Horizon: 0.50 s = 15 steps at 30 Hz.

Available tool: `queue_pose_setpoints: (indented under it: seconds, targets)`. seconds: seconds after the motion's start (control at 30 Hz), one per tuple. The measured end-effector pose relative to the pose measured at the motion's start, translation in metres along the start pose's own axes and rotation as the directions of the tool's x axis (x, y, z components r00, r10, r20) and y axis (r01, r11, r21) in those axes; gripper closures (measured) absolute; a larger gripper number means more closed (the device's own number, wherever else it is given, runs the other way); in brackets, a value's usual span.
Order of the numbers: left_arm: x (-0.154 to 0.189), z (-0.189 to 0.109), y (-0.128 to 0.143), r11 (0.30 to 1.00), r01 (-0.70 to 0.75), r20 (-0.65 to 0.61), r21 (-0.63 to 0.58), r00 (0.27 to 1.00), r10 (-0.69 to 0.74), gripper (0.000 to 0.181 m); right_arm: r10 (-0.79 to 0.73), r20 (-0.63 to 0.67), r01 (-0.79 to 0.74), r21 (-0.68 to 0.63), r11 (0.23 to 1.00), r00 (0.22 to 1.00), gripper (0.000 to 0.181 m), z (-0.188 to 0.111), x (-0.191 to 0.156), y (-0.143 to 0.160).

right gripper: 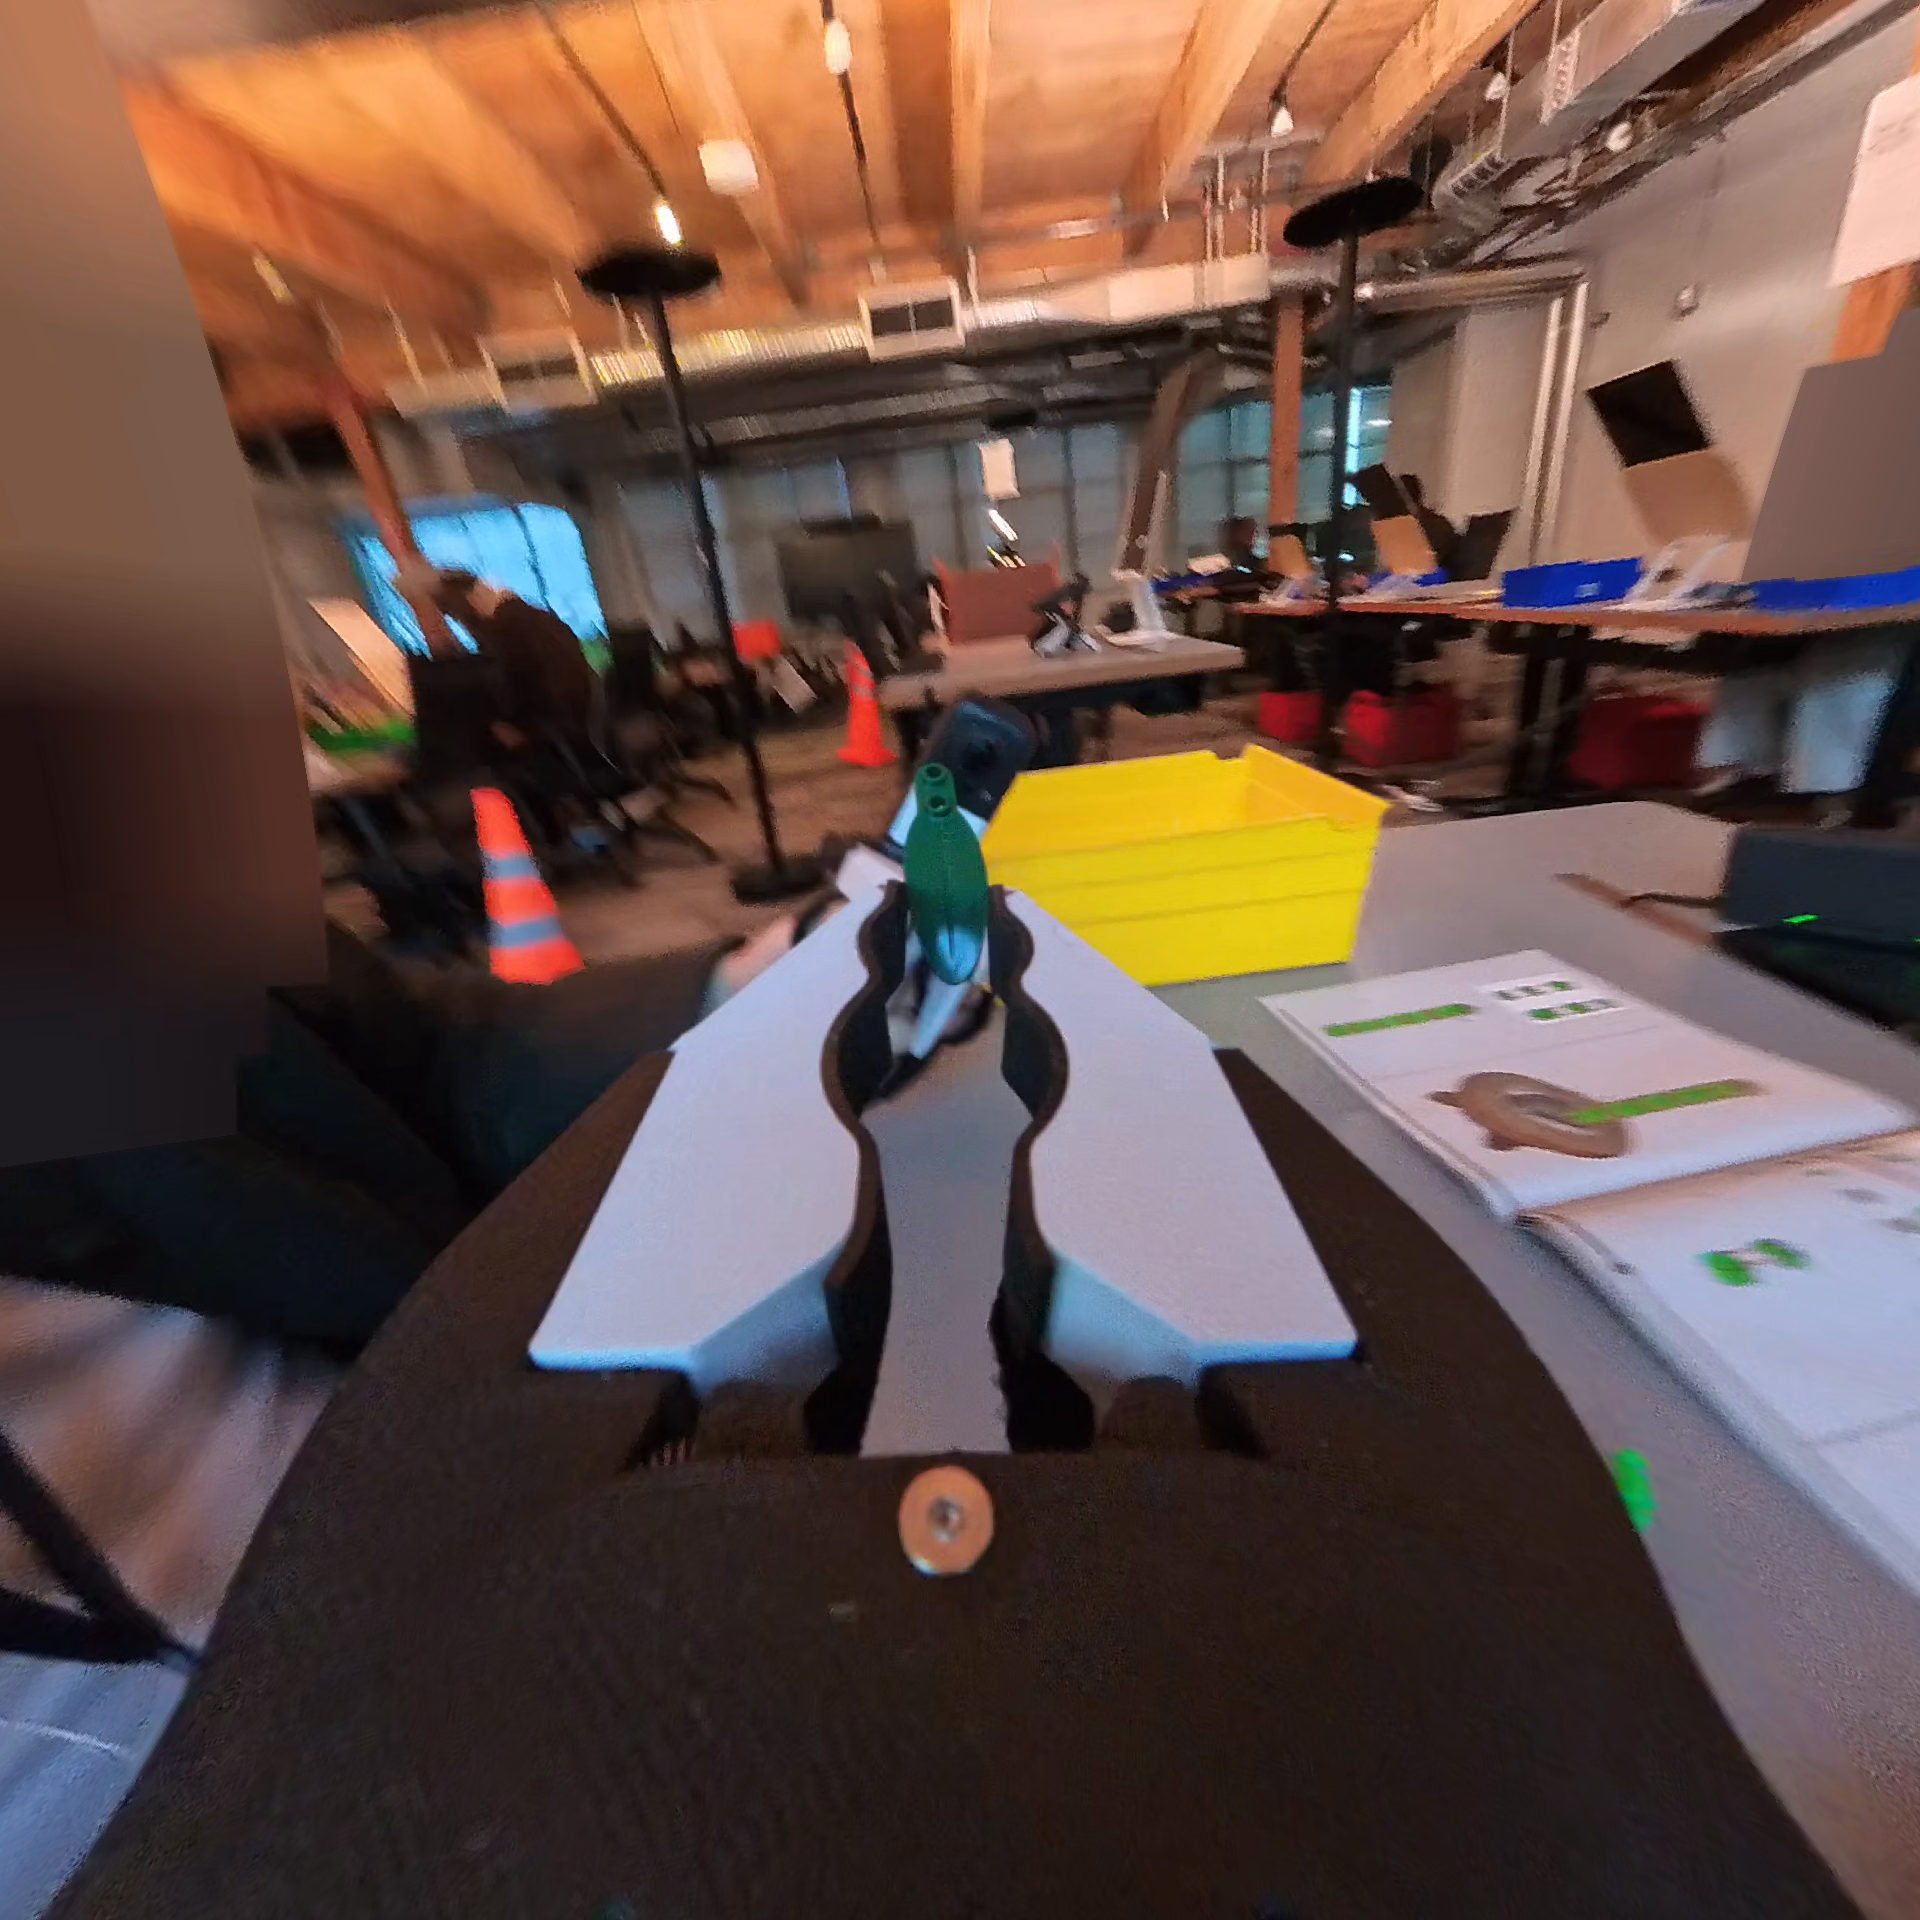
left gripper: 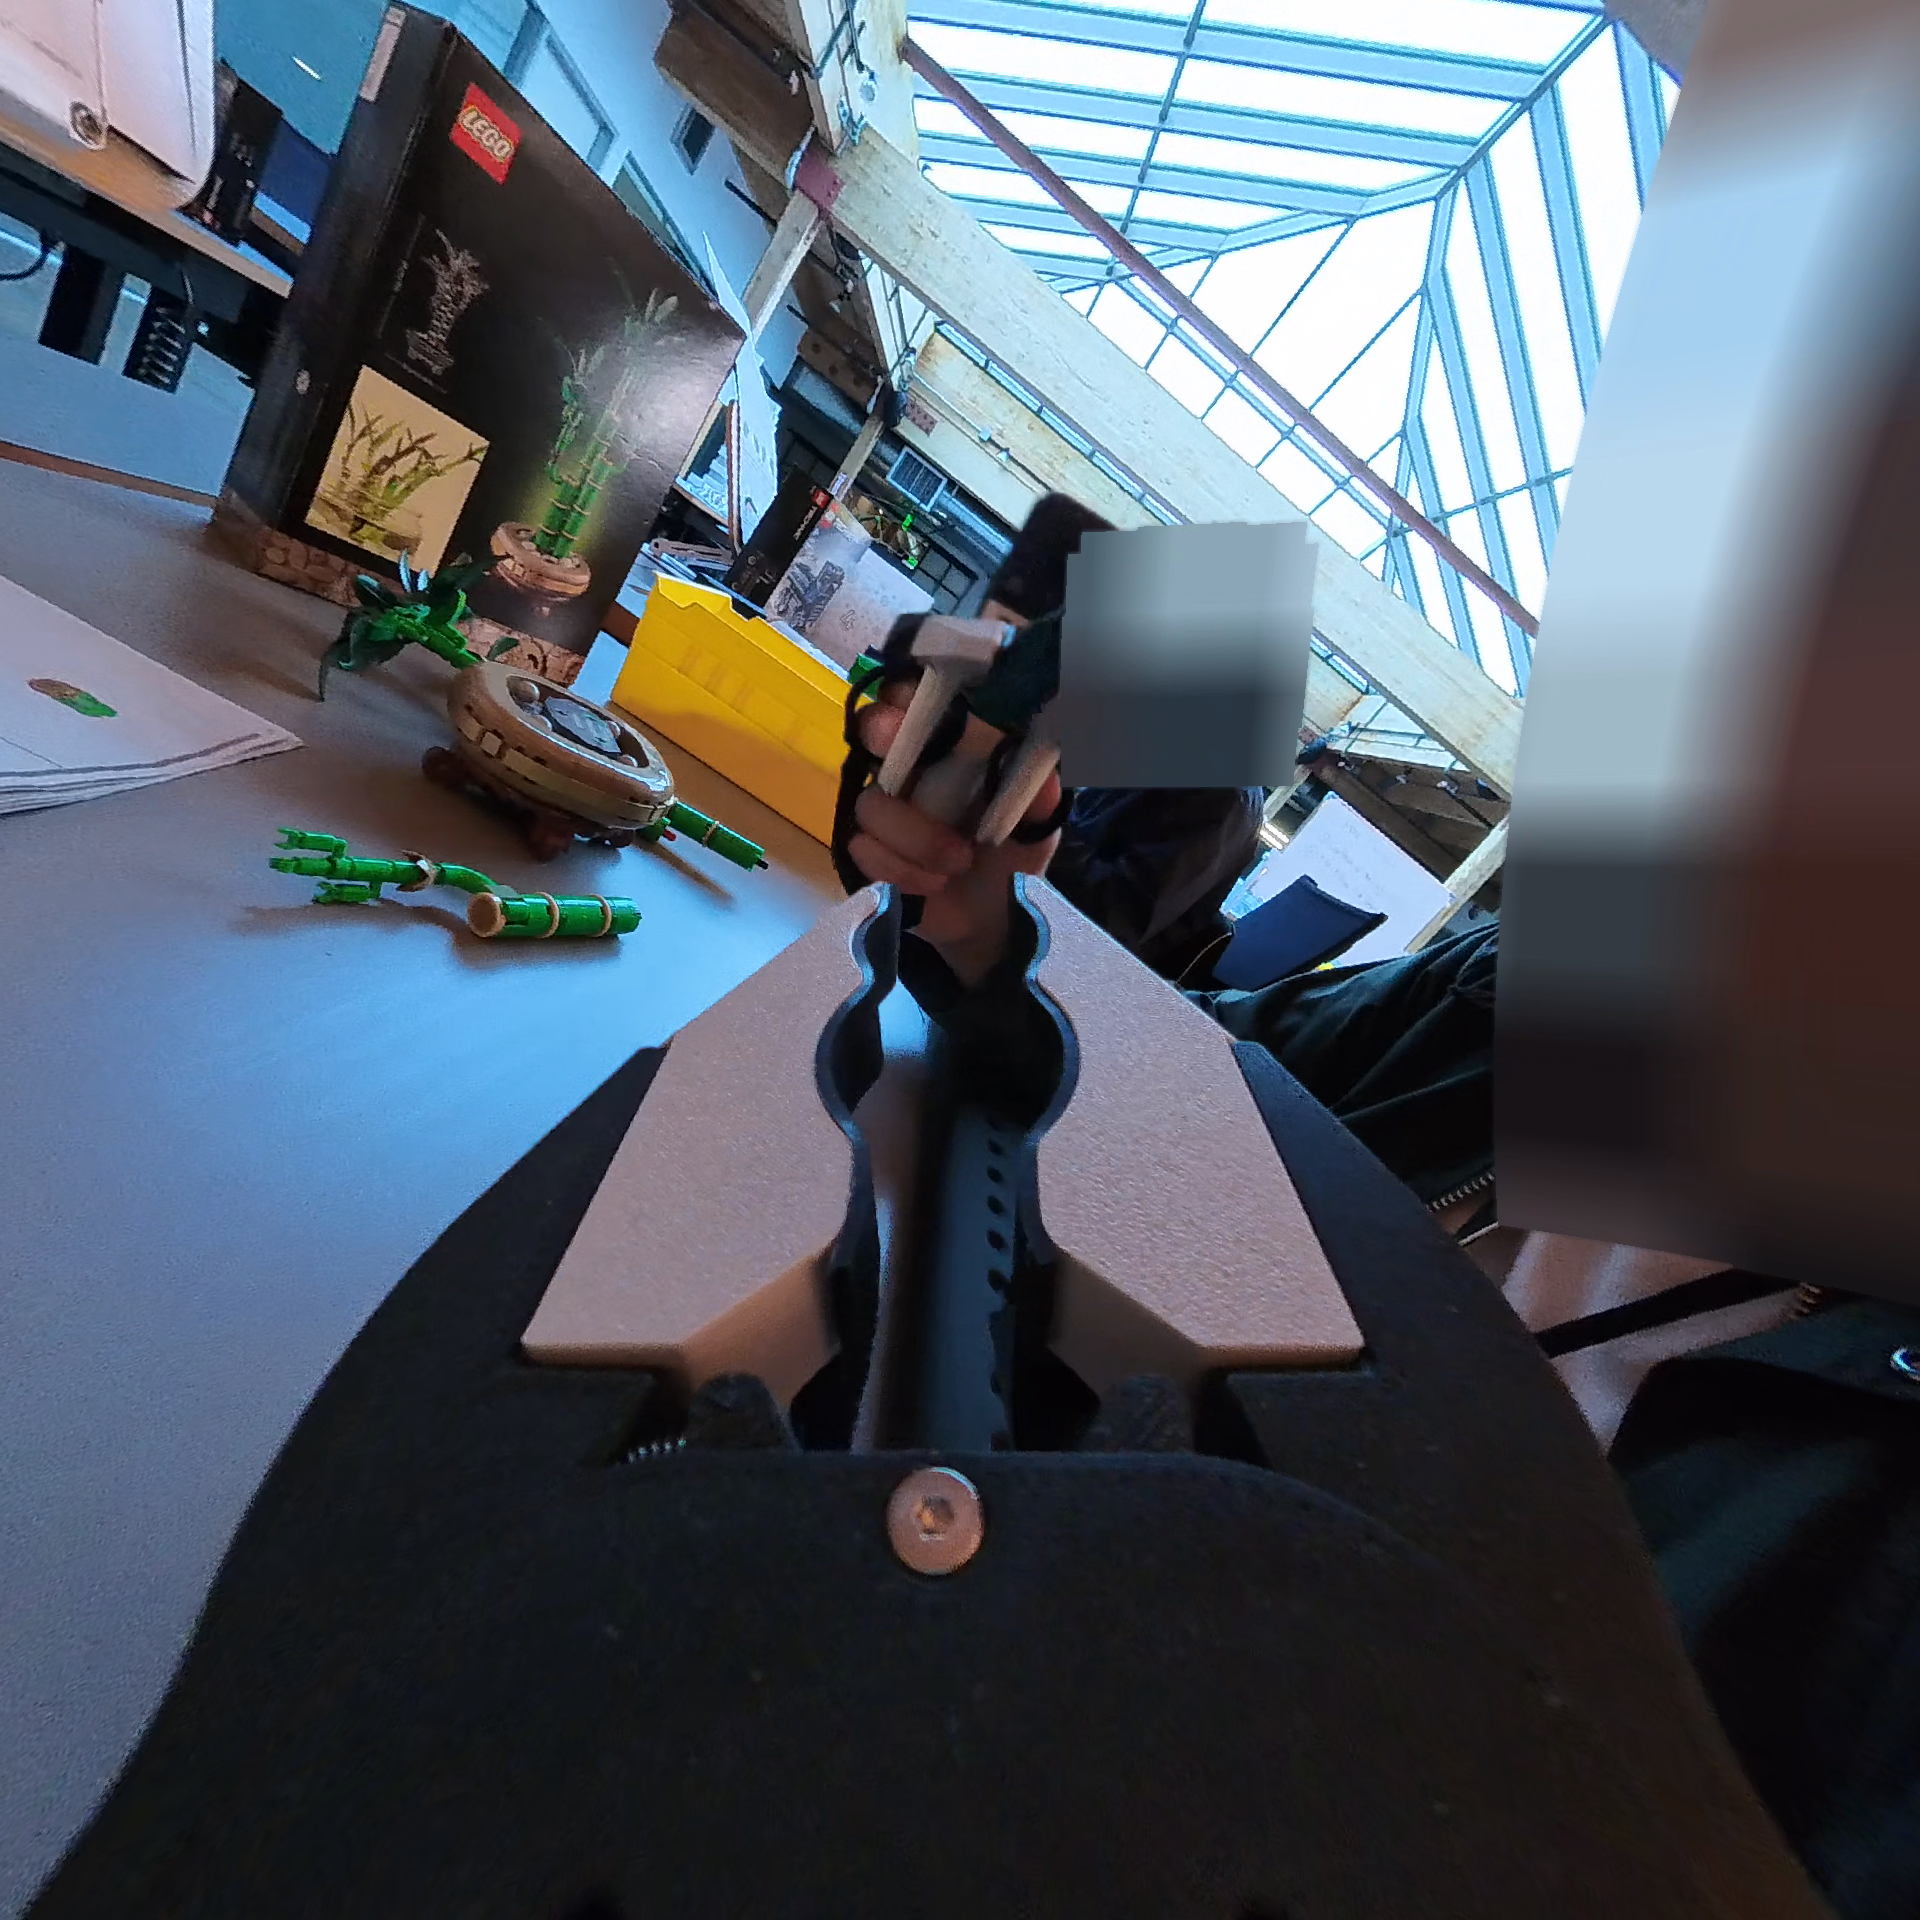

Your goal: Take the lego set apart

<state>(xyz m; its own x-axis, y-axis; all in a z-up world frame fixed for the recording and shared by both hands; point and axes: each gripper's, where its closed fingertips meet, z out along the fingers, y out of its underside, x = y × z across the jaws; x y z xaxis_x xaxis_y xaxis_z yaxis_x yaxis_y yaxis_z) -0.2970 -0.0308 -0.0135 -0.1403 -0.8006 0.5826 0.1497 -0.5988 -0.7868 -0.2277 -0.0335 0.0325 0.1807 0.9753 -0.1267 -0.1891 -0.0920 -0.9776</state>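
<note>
green leaf piece (right gripper: 945, 902) pinched in right gripper (right gripper: 943, 914); left gripper (left gripper: 951, 904) parted.

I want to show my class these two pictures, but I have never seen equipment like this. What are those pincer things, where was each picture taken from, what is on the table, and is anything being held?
There is no robot here: a person holds a two-finger gripper in each hand, and a camera on each looks forward along its fingers. One picture comes from the left gripper, the other from the right gripper.

The right gripper pinches a dark green leaf piece at its tips. The left gripper holds nothing I can see; its jaws stand slightly apart.

On the grey table lie green bamboo stalks, a round tan base, a leafy sprig, the set's box, a yellow bin and an open instruction booklet.
</note>
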Motion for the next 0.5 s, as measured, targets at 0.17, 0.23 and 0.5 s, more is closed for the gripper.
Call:
queue_pose_setpoints:
  seconds: [0.17, 0.23, 0.5]
  targets:
    - [0.002, 0.0, 0.001, 1.0, -0.011, -0.002, -0.003, 1.0, 0.011, 0.163, 0.194, 0.074, -0.203, 0.134, 0.97, 0.978, 0.168, -0.013, 0.01, -0.019]
    - [0.002, 0.0, 0.0, 1.0, -0.009, -0.005, 0.003, 1.0, 0.009, 0.163, 0.211, 0.081, -0.222, 0.162, 0.962, 0.974, 0.168, -0.017, 0.012, -0.024]
    - [0.001, 0.0, 0.002, 1.0, -0.012, 0.0, -0.006, 1.0, 0.012, 0.163, 0.168, 0.047, -0.174, 0.169, 0.97, 0.985, 0.168, -0.02, 0.013, -0.027]
